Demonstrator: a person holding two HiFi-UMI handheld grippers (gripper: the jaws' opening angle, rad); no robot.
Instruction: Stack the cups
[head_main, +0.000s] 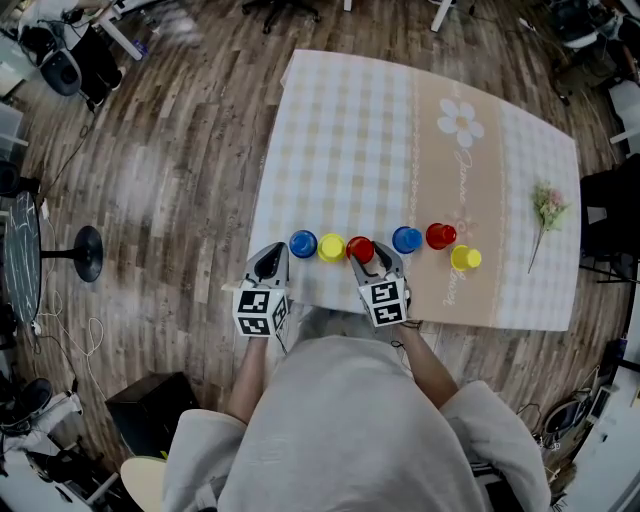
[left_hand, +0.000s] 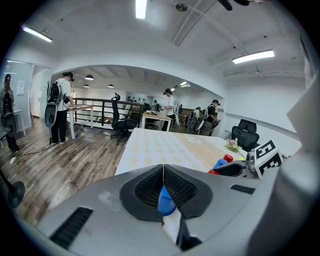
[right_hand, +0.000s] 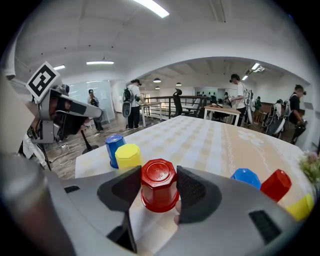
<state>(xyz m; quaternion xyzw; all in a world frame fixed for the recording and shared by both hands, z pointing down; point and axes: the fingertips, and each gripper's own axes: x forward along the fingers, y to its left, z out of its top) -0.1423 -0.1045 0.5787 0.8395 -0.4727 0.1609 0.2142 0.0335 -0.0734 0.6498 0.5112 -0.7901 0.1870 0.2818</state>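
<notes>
Right claw (right_hand: 159, 174) grasping red cup (right_hand: 159, 187), left claw (left_hand: 163, 169) clenched shut beside blue cup (left_hand: 165, 201)

Both forearms reach forward, side by side, grippers level with each other. Left gripper (head_main: 271, 256): jaws pressed together, nothing between. Right gripper (head_main: 377, 262): jaws spread, pads against both sides of red cup (right_hand: 159, 186).

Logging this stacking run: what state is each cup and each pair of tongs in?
left tongs: shut, empty
right tongs: shut on left red cup
left red cup: upside down, gripped
left blue cup: upside down, unstacked
left yellow cup: upside down, unstacked
right blue cup: upside down, unstacked
right red cup: upside down, unstacked
right yellow cup: upside down, unstacked
</notes>
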